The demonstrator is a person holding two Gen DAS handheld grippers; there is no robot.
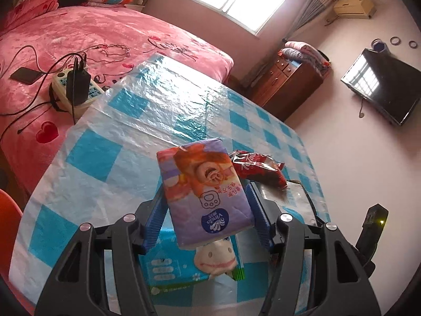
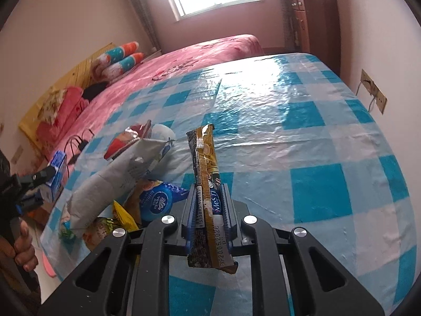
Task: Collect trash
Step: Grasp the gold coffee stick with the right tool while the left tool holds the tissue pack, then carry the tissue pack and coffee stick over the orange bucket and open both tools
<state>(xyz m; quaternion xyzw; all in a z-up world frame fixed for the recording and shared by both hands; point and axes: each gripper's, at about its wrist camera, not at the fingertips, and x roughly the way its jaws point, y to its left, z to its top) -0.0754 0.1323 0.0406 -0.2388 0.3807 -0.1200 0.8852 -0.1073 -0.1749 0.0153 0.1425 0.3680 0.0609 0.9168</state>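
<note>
My left gripper (image 1: pixel 206 200) is shut on a purple Vinda tissue pack (image 1: pixel 204 189) and holds it above the checked table (image 1: pixel 110 142). Under it lies a blue tissue pack (image 1: pixel 184 260). A red snack wrapper (image 1: pixel 259 168) lies just right of the held pack, with a silver foil bag (image 1: pixel 286 197) beside it. My right gripper (image 2: pixel 209 200) is shut on a gold and black stick wrapper (image 2: pixel 204 173) that stands upright between the pads. In the right wrist view a pile of trash sits at the left: a grey foil bag (image 2: pixel 110 181), a blue Vinda pack (image 2: pixel 158 201), a yellow wrapper (image 2: pixel 123 216).
A pink bed (image 1: pixel 79 34) with a power strip (image 1: pixel 73 89), cables and a phone lies left of the table. A wooden cabinet (image 1: pixel 286 84) and a wall TV (image 1: pixel 381 84) stand beyond. The left gripper with its pack also shows in the right wrist view (image 2: pixel 47 184).
</note>
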